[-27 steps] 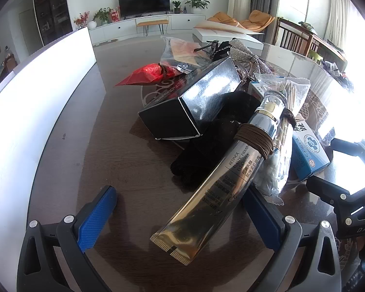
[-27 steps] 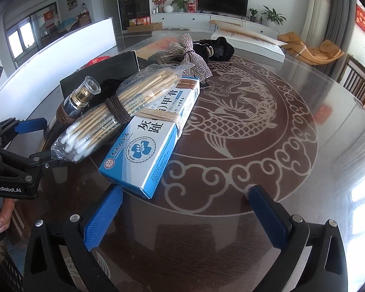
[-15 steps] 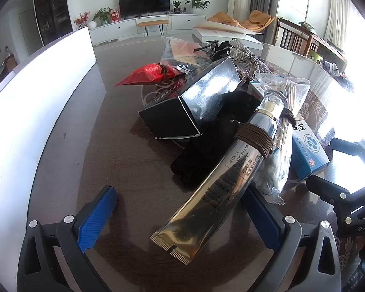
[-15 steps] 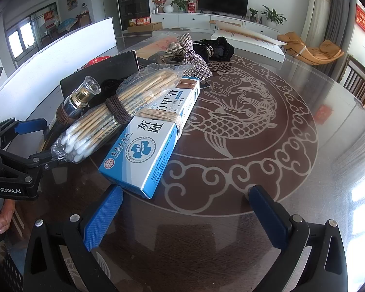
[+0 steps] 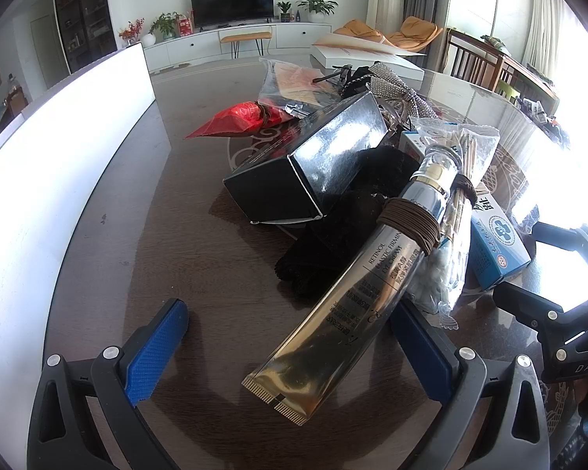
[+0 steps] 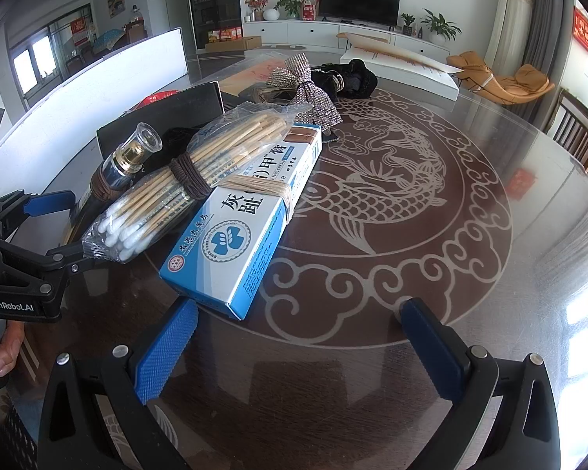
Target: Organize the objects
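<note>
On table [image 6: 431, 372]: dark glossy round top w/ pale carp-and-cloud inlay; clutter sits on its left part, seen from right wrist.
L gripper [image 5: 290, 337]: jaws spread wide, gripping nothing; blue ribbed pads; crimped tail of the tube lies between the pads, contact w/ right pad can't be told.
R gripper [image 6: 298, 337]: jaws wide apart, nothing held; near corner of blue box lies just beyond left pad, not touching as far as visible.
Tube [image 5: 356, 297]: metallic silver-gold squeeze tube, flat crimped end, clear cap w/ gold collar; brown cord wound round its neck; tilted, leaning on black cloth.
Cotton swabs [image 6: 184, 192]: wooden sticks, white tips, in crinkly clear bag, bound w/ brown cord; rest on tube and blue box.
Blue box [image 6: 247, 219]: long blue-white carton, Chinese print, tan band round middle; flat on table.
Black box [image 5: 313, 168]: glossy rectangular carton, behind the tube.
Black cloth [image 5: 333, 235]: fuzzy, crumpled, under tube.
Red packet [image 5: 235, 119]: shiny foil, pointed, tied at one end.
Bow [image 6: 302, 86]: rhinestone mesh, silver, far end of pile.
White panel [image 5: 51, 164]: smooth, upright along table's left edge.
</note>
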`<state>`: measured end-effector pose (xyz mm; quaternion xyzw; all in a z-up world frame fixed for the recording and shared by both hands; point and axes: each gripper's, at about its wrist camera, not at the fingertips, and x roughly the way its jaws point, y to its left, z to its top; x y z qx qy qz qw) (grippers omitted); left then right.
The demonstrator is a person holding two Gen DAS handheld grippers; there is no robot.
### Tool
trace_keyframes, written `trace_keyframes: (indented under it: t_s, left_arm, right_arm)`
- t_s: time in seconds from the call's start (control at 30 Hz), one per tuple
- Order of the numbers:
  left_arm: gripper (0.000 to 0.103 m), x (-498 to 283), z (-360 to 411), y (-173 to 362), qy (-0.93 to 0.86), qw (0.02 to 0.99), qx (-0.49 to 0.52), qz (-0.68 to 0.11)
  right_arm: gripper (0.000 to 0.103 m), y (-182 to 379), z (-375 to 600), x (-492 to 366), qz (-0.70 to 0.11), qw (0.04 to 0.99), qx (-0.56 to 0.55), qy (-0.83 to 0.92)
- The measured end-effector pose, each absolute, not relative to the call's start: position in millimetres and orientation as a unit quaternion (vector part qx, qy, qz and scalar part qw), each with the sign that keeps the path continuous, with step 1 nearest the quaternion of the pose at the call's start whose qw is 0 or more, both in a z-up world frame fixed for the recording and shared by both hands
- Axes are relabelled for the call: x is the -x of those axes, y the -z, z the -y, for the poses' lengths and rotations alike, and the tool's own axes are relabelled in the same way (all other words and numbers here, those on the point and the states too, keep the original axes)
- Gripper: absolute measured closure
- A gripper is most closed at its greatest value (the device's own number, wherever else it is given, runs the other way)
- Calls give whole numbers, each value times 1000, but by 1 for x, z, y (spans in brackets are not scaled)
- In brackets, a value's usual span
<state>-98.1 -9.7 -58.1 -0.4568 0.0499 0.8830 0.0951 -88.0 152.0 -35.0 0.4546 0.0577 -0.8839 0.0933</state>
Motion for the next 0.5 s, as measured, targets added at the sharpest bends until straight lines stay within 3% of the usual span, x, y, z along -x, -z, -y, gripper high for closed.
trace_keyframes:
  t_s: [0.5]
  left_arm:
    - [0,97,9,58,-883,95,456,-49]
  right_arm:
    - [0,35,-153,88,-58,94,-454,884]
